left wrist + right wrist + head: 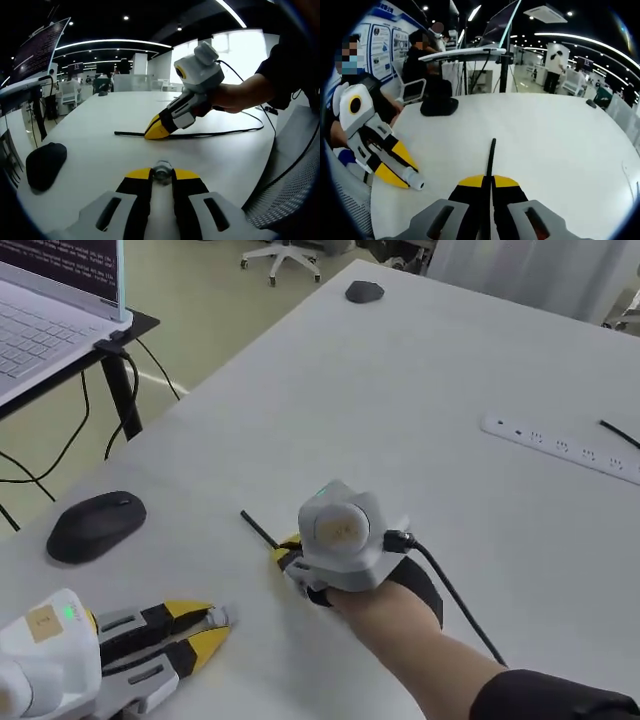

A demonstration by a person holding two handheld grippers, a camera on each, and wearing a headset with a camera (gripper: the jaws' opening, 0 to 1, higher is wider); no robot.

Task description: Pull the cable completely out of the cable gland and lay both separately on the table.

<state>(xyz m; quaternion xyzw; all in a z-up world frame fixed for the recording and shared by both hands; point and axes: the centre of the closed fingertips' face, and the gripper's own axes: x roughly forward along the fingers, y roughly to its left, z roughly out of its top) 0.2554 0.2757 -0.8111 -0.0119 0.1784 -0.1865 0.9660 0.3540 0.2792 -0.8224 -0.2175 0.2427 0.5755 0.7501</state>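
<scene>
My right gripper [284,553] is shut on a thin black cable [257,527], low over the white table [400,390]; the cable's free end pokes out past the yellow tips toward the far left. From the right gripper view the cable [491,157] runs straight out between the closed jaws. My left gripper [218,625] rests at the near left, shut on a small grey cable gland [162,170] held at its tips. The gland [415,183] is apart from the cable, with bare table between them. In the left gripper view the right gripper [156,131] pins the cable [129,133] to the table.
A black mouse [96,525] lies left of the grippers. A laptop [50,310] stands on a side stand at the far left. A white power strip [560,445] lies at the right, and a second dark mouse [364,291] sits at the far edge.
</scene>
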